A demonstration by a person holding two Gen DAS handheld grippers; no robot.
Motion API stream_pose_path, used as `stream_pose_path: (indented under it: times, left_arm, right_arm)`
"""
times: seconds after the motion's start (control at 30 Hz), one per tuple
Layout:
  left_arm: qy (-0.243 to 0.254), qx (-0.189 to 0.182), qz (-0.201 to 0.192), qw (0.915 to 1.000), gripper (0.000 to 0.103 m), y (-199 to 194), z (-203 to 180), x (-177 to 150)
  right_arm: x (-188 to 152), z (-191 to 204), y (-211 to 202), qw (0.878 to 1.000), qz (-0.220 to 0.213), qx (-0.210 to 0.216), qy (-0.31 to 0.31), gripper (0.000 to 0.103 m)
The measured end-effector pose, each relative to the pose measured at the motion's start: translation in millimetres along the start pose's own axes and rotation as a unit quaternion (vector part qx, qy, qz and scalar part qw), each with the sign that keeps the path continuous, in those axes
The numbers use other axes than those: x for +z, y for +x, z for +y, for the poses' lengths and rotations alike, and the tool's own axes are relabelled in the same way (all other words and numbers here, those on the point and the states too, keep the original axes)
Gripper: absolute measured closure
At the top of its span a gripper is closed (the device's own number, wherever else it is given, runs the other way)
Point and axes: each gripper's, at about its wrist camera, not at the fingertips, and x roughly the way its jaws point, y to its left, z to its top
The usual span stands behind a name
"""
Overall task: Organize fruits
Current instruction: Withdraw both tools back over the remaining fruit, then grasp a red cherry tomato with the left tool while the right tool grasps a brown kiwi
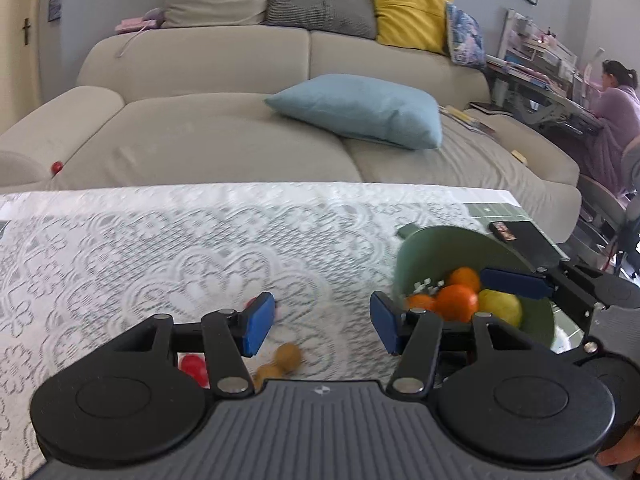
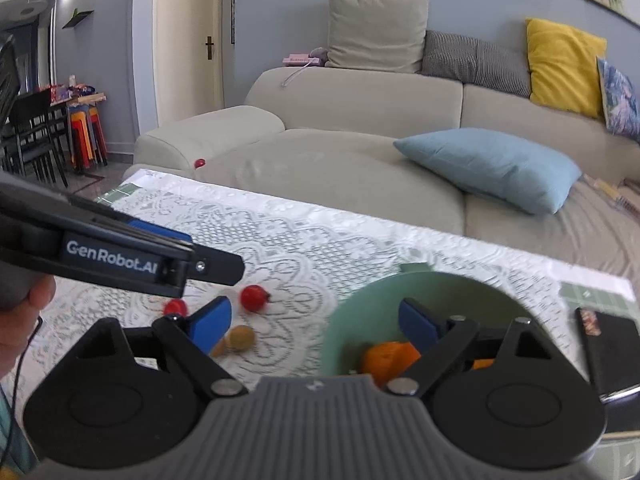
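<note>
The left gripper (image 1: 322, 326) hangs with its blue-padded jaws spread wide above two small brown round fruits (image 1: 280, 362) and a red fruit (image 1: 194, 366) on the white lace tablecloth (image 1: 160, 248). The right gripper (image 2: 316, 326), also wide apart, hovers over the pale green bowl (image 2: 352, 308) holding oranges (image 2: 386, 356) near the table's right edge. Beyond stands a beige sofa (image 1: 224, 136).

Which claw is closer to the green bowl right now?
The right. The right claw is open across the green bowl, with one finger over the oranges inside and the other outside the rim. The left claw is open beside the bowl, above the lace tablecloth.
</note>
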Motion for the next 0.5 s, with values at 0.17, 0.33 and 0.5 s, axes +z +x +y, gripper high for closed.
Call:
stream_pose_path:
  times: [0.17, 0.33, 0.5]
  left_arm:
    - [-0.002, 0.003, -0.001, 1.0000, 0.038, -4, 26, -15]
    - [0.003, 0.000, -0.003, 1.0000, 0.038, -5, 46, -30]
    - [0.003, -0.007, 0.003, 1.0000, 0.038, 6, 64, -42]
  right_arm:
    - [-3, 19, 8, 1.000, -0.010, 0.002, -0.003, 0.021]
    - [-14, 39, 22, 0.999, -0.007, 0.000, -0.039, 0.036]
    - [-23, 52, 40, 0.998, 0.016, 0.007, -0.064, 0.048]
